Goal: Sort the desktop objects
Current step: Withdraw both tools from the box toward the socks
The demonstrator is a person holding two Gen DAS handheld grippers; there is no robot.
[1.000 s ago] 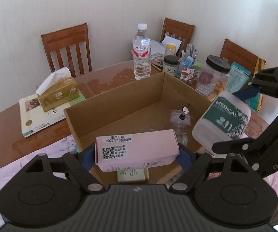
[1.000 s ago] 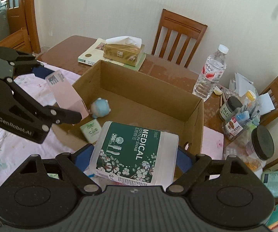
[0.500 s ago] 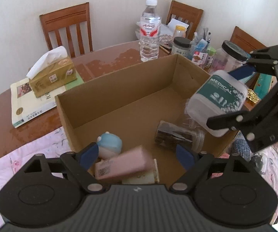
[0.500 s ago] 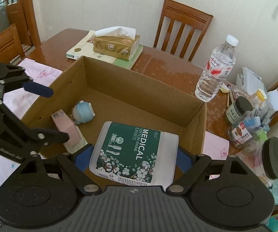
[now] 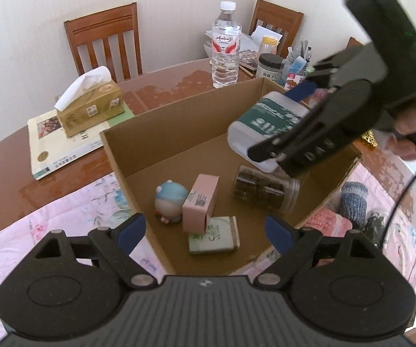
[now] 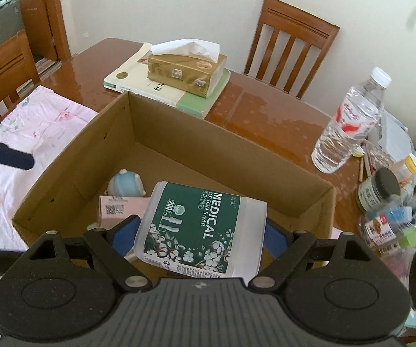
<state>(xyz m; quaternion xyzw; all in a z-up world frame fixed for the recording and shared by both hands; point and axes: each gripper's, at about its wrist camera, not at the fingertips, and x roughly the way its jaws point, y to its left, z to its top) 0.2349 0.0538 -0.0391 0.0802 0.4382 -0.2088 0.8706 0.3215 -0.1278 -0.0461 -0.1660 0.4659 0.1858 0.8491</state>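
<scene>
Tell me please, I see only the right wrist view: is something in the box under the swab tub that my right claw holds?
Observer: Yes. A clear jar with dark contents lies on its side in the box, seemingly just below the swab tub.
Operator: Does the left claw hold anything?
Observer: No. The left claw is open and empty, over the box's near edge.
Operator: Does the pink box lie flat?
Observer: No. The pink box rests partly on a flat green packet.
</scene>
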